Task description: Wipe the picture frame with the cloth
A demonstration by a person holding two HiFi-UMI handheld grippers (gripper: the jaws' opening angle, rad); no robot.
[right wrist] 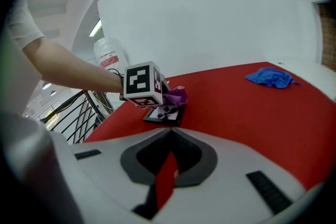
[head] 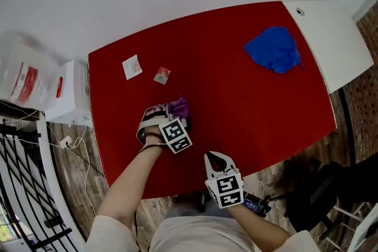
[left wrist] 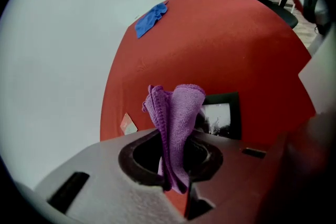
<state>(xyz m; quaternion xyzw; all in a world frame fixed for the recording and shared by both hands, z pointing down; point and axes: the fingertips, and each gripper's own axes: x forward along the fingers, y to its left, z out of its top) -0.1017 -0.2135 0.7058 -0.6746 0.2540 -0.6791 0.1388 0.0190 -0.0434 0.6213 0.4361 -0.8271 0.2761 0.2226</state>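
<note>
A purple cloth is pinched upright between the jaws of my left gripper. In the head view that left gripper holds the cloth over the near-left part of the red table. A small black picture frame lies flat on the table just behind the cloth. In the right gripper view the frame lies under the cloth. My right gripper hangs over the table's near edge, shut and holding nothing, its jaws pointing toward the frame.
A crumpled blue cloth lies at the far right of the table. Two small cards lie at the far left. A white surface adjoins on the right. A white box and railing stand left, a black chair right.
</note>
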